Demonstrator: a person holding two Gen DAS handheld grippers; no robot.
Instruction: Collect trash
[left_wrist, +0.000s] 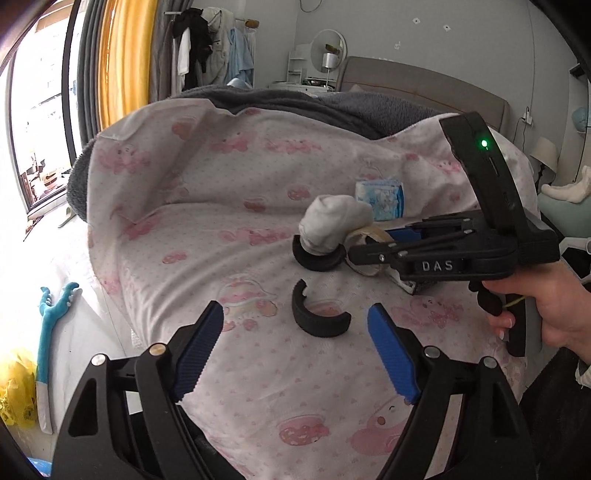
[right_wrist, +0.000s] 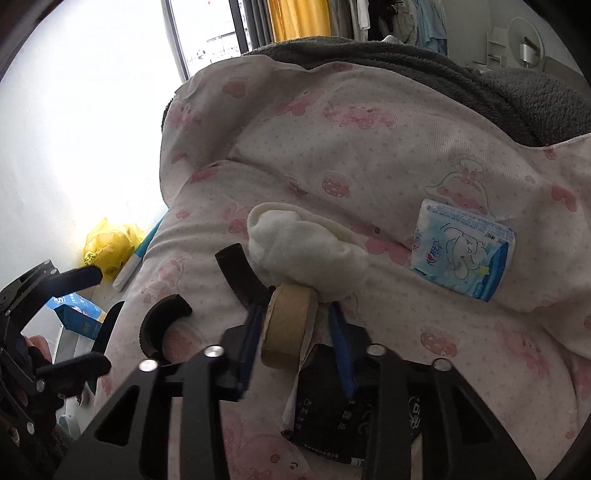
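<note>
Right gripper (right_wrist: 295, 325) at center of right view pinches tape roll (right_wrist: 288, 325); left view hides roll mostly. Left gripper (left_wrist: 295, 347), bottom center, gapes wide w/ nothing, black arc (left_wrist: 317, 317) between fingers.

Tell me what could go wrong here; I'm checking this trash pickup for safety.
The right claw grips the tape roll while touching the white sock, so lifting may drag the sock along. The black wrapper beneath could be missed. The open left claw may bump the black half-ring.

black packet (right_wrist: 325, 424): mostly hidden under right claw (right_wrist: 295, 332) | print unreadable | yellow bag (left_wrist: 14, 391): cut by edge
</note>
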